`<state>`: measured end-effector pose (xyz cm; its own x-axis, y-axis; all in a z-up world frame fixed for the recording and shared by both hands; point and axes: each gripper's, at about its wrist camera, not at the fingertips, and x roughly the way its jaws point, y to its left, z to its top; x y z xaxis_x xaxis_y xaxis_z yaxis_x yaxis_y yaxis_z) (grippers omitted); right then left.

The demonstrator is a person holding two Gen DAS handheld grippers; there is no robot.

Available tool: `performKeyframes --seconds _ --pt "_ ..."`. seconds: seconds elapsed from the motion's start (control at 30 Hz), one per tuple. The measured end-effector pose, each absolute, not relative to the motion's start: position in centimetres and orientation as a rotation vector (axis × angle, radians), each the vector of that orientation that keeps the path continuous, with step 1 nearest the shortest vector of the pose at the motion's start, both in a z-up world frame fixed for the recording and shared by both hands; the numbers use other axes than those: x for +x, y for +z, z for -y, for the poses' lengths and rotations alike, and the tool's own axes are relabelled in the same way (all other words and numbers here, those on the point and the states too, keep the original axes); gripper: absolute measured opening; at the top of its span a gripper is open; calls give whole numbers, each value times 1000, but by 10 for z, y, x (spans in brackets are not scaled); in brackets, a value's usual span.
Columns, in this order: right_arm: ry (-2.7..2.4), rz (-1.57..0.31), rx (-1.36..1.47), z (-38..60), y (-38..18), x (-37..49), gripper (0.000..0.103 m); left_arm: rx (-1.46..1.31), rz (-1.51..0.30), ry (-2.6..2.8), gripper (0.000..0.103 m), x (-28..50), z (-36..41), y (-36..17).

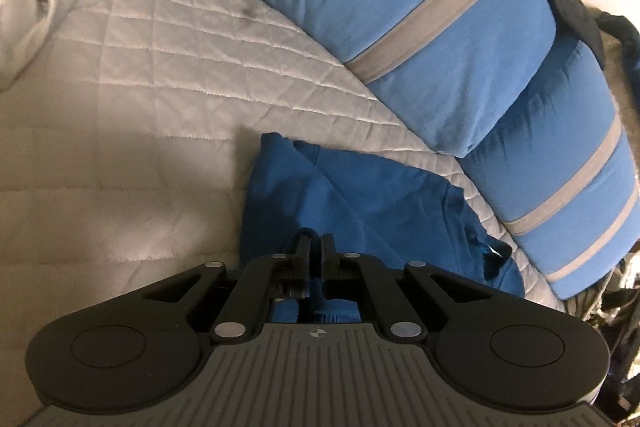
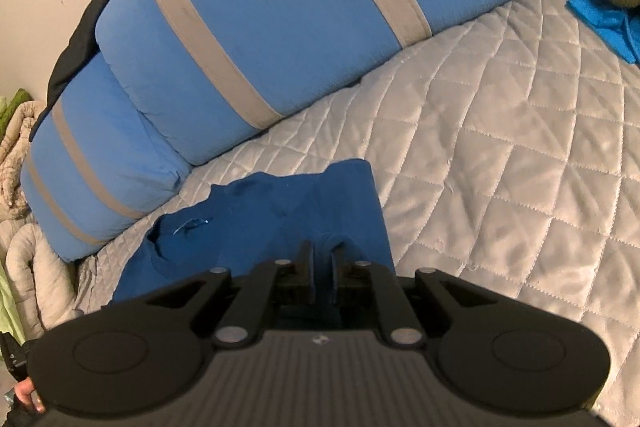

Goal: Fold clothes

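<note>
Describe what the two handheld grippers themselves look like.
Both look alike. The left gripper and right gripper are matte black, with a ribbed grey top plate bearing a small round crosshair mark, two rounded side lobes with circular caps, angled linkage bars with silver rivets, and flat black fingers.

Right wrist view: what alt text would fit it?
The right gripper, its fingers nearly closed, has dark blue garment cloth between them, on a grey quilted bed cover. Blue cushions with grey stripes lie behind.
</note>
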<state>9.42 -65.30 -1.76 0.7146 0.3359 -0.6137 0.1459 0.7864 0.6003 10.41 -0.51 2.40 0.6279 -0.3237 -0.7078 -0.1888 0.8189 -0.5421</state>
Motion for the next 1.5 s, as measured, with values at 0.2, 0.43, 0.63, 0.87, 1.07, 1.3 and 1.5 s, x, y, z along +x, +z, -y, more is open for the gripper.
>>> performKeyframes --seconds 0.2,0.43,0.63,0.87,1.07,1.3,1.5 --pt "128 -771 666 655 -13 88 77 -665 -898 -119 34 99 2 31" --pt "173 -755 572 653 8 71 87 -560 -876 -156 42 80 10 55" --pt "202 -778 383 639 19 54 92 -332 -837 -139 45 60 27 72" --pt "247 -788 86 614 28 28 100 -26 -768 -187 54 30 46 84" --pt "245 -789 -38 607 30 15 101 402 -660 -246 69 1 79 75" --pt "240 -790 -43 609 32 9 102 789 -613 -307 69 -10 107 46" --pt "224 -780 -69 609 34 6 102 1151 -485 -375 74 -19 124 8"
